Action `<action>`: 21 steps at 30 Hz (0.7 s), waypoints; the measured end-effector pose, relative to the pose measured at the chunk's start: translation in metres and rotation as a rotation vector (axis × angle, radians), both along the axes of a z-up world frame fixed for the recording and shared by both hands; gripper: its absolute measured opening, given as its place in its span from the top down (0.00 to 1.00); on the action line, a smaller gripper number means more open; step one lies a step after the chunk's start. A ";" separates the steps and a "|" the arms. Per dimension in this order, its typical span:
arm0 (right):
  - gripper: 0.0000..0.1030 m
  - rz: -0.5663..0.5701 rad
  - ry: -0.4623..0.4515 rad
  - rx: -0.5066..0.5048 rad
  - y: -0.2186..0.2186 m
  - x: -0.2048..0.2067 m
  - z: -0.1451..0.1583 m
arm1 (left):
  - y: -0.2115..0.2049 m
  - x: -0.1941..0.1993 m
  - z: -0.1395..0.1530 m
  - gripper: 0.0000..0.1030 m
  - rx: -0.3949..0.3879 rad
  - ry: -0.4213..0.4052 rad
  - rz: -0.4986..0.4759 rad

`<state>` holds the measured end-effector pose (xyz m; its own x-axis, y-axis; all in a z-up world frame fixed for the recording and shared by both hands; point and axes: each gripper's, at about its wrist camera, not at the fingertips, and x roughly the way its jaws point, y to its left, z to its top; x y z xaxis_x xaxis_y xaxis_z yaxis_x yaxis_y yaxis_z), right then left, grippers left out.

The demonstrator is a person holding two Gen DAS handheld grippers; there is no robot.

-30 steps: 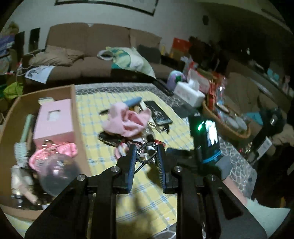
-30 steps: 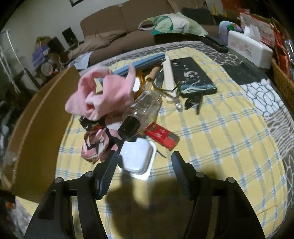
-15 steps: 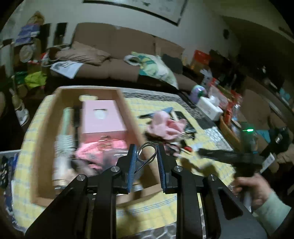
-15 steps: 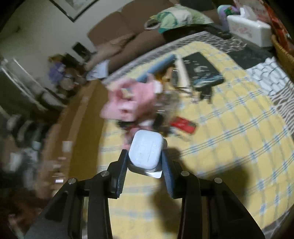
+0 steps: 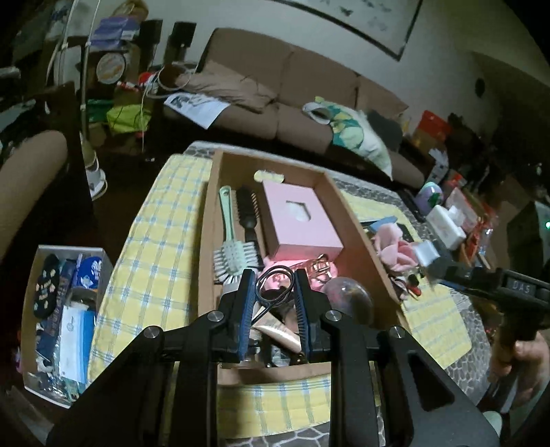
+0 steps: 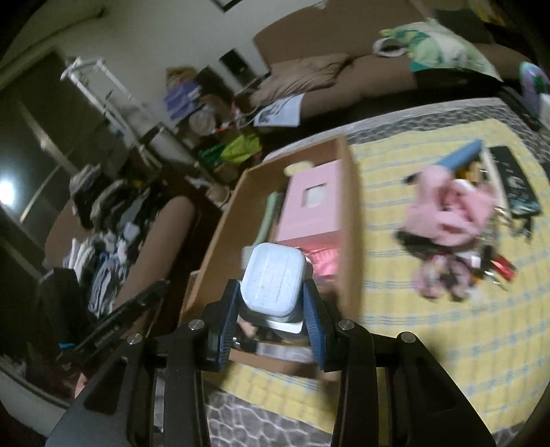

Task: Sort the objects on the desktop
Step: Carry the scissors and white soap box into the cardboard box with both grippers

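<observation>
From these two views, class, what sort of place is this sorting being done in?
Most likely a cluttered home living room: a brown sofa with cushions stands behind the table, a framed picture hangs on the wall, and clothes are piled at the side.

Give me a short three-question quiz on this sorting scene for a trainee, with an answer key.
1. True or false: the left gripper holds a metal wire ring.
2. What does the right gripper hold? A) red pack B) white plastic case C) hairbrush
3. Fill in: the pink tissue box sits inside the ______.

Key: 1 true. 2 B. 3 cardboard box.
</observation>
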<state>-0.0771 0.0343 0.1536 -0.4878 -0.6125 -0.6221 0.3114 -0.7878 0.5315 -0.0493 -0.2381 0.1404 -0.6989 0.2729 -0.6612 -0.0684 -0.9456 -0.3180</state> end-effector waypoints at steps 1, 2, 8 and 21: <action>0.64 0.017 -0.003 0.018 -0.018 -0.006 -0.002 | -0.001 -0.003 -0.004 0.79 0.009 -0.007 0.001; 0.64 0.032 -0.005 0.033 -0.032 -0.012 -0.005 | -0.001 -0.006 -0.009 0.79 0.017 -0.016 0.001; 0.64 0.097 -0.046 0.148 -0.097 -0.051 -0.031 | 0.005 -0.017 -0.025 0.79 0.049 -0.038 -0.014; 0.53 0.099 -0.108 0.347 -0.109 -0.070 -0.064 | 0.011 -0.029 -0.038 0.79 0.091 -0.083 -0.016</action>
<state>-0.1473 -0.0749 0.0893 -0.3568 -0.3966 -0.8458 0.3515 -0.8959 0.2718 -0.0786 -0.2273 0.1025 -0.6379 0.3452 -0.6884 -0.0534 -0.9116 -0.4077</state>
